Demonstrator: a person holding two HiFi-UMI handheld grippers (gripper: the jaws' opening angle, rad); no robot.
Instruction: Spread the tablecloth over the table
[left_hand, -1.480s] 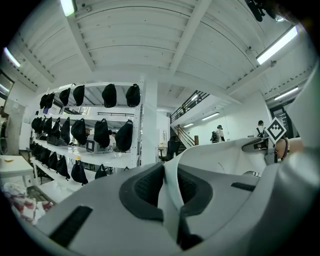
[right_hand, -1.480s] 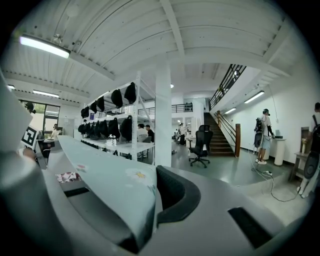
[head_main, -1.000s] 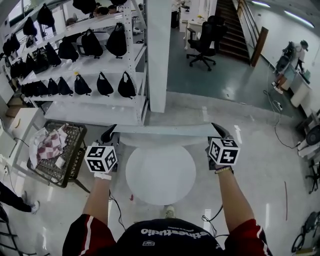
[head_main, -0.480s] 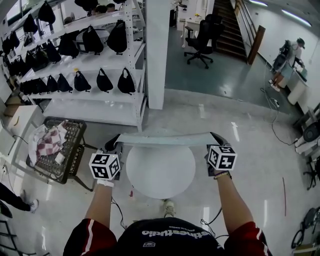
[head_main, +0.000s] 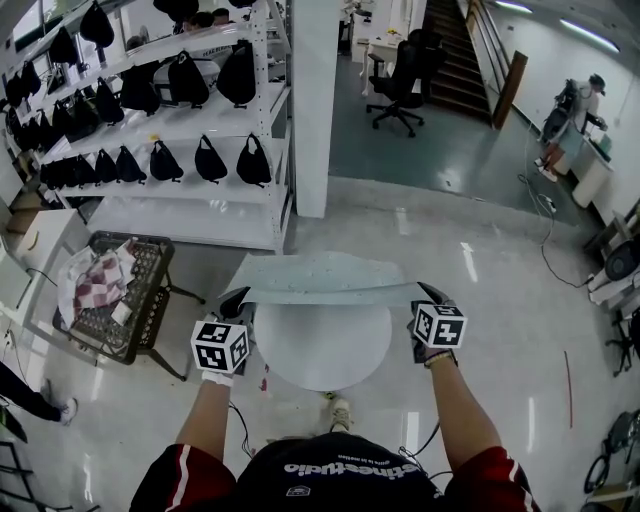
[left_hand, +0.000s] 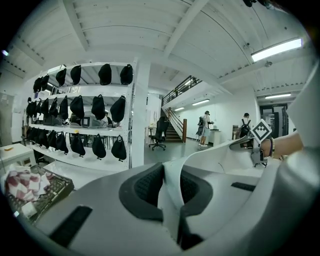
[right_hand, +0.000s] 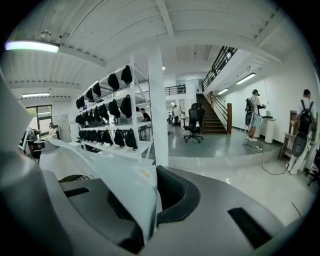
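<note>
Holding tablecloth (head_main: 320, 278) above table (head_main: 320, 352) | left hand-held gripper (head_main: 237, 297), right hand-held gripper (head_main: 425, 291) clamped on it | arms (head_main: 208, 415) forward

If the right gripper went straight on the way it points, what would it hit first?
Past the cloth that the right gripper holds, probably bare floor short of the white pillar; depth is unclear.

Black bags (head_main: 210, 160) line white shelves (head_main: 185, 222); a checked cloth (head_main: 100, 285) lies in the dark basket (head_main: 143, 322).
</note>
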